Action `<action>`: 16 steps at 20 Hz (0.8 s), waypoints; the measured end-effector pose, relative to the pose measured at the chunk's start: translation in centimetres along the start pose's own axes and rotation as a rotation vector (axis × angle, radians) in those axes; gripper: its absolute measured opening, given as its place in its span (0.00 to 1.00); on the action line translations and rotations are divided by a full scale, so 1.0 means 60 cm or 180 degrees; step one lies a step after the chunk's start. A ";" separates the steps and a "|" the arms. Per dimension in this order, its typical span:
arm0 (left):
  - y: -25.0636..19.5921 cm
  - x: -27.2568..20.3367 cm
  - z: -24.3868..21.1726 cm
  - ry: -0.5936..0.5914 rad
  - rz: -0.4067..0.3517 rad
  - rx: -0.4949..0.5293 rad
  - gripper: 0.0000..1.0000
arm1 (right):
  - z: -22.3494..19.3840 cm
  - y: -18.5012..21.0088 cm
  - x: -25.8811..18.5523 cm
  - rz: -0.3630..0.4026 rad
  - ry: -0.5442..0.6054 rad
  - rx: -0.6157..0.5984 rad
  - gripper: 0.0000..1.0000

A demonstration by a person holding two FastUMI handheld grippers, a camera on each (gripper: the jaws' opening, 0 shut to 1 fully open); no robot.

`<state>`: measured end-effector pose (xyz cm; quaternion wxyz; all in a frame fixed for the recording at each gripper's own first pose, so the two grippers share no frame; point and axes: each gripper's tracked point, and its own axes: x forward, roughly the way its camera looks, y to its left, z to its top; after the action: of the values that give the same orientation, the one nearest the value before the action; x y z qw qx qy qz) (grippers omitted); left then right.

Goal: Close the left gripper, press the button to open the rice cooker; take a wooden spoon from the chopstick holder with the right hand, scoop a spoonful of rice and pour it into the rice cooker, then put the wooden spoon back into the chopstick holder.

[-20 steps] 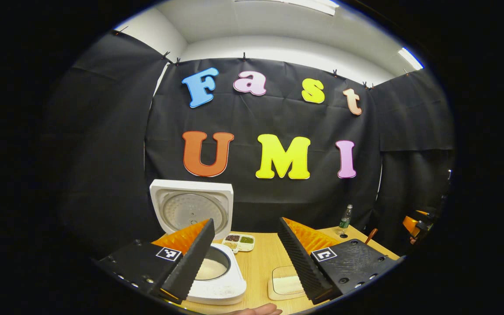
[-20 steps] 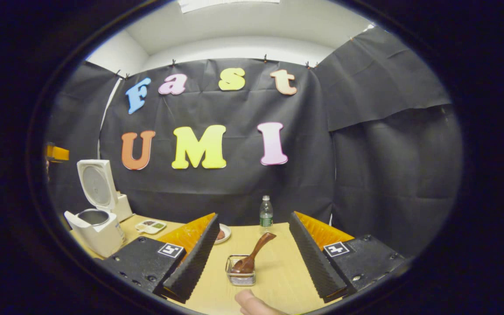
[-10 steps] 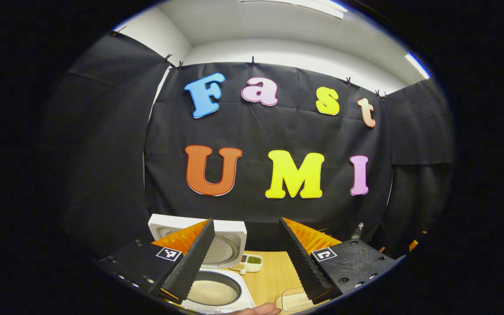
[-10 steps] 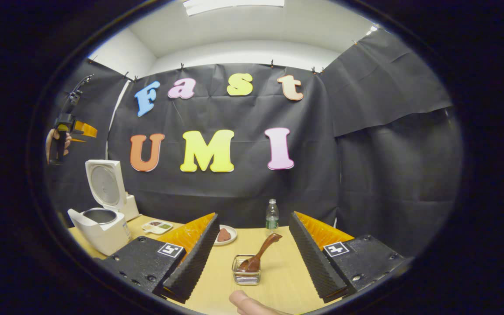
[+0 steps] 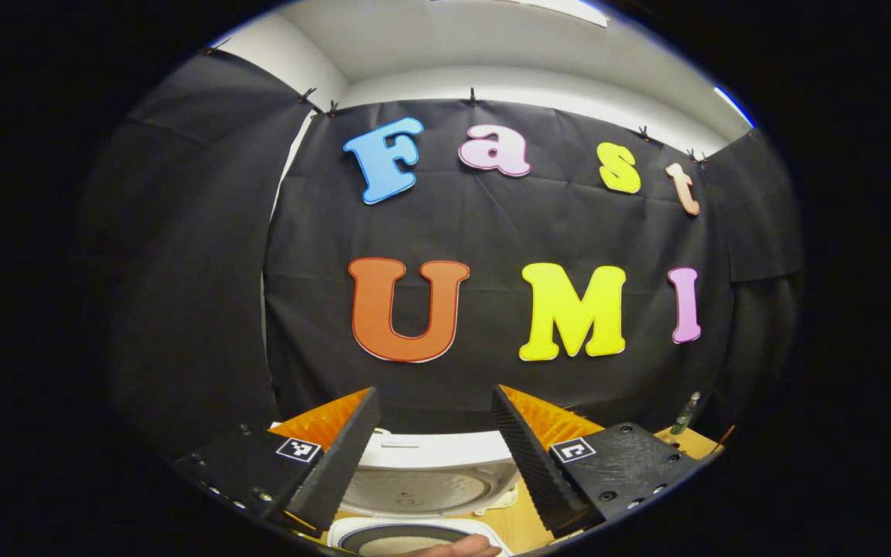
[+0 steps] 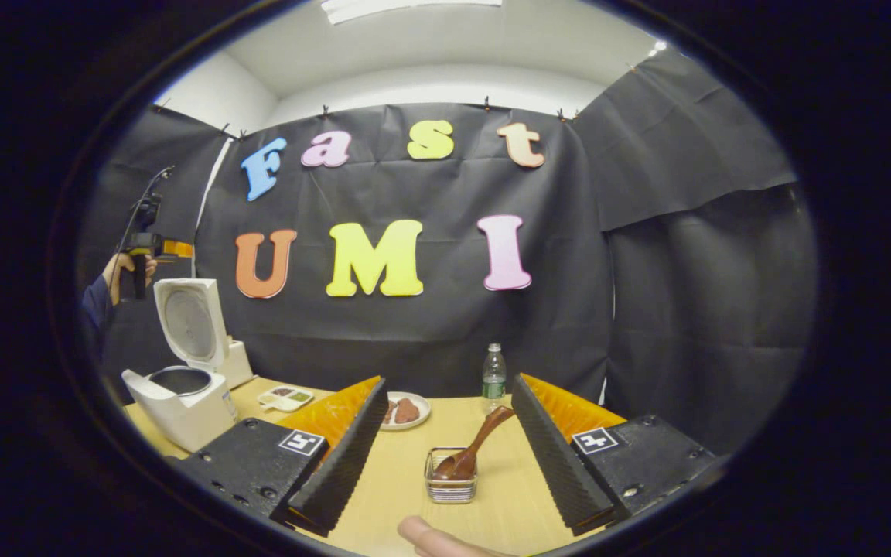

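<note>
**Cooker lid up, spoon in its holder, both grippers spread and empty**

In the left gripper view, the left gripper [image 5: 434, 456] has its fingers spread wide with nothing between them. Straight ahead and just below it stands the rice cooker [image 5: 422, 483]: the raised white lid faces the camera between the two fingers, and the rim of the inner pot shows at the bottom edge, with a pale filling inside. A fingertip [image 5: 457, 548] of the holding hand peeks in at the very bottom. Far off past the right finger, a bottle [image 5: 684, 418] stands on the wooden table [image 5: 519, 518].

In the right gripper view, the right gripper [image 6: 449, 452] is likewise spread apart and holds nothing. Directly ahead of it, between the fingers, the chopstick holder [image 6: 451, 486], a small wire basket, sits on the table, and the wooden spoon [image 6: 476, 452] rests in it, handle leaning up and to the right. Beyond the left finger lies a plate [image 6: 403, 411] with brownish food; a little sectioned dish [image 6: 285, 398] lies farther left. The open cooker stands far to the left, and the other gripper hangs above it in a sleeved hand [image 6: 124, 271].
</note>
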<state>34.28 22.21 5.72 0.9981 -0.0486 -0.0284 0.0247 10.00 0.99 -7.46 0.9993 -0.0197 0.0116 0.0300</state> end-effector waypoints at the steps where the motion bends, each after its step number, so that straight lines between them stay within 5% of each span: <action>1: 0.005 0.014 -0.009 0.0057 0.0018 -0.0008 0.92 | -0.001 0.001 -0.001 -0.0025 0.0005 -0.0033 1.00; 10: 0.055 0.085 -0.079 0.0579 0.0160 -0.0273 0.93 | -0.010 0.018 -0.040 -0.0163 0.0049 -0.0232 1.00; 16: 0.086 0.072 -0.112 0.0948 0.0523 0.0198 0.95 | 0.009 0.014 -0.092 -0.0171 -0.0034 -0.0161 1.00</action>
<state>38.74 26.91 -1.24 0.9869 -0.0229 0.1246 0.0997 4.44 1.52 -6.81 0.9990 -0.0452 0.0049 0.0035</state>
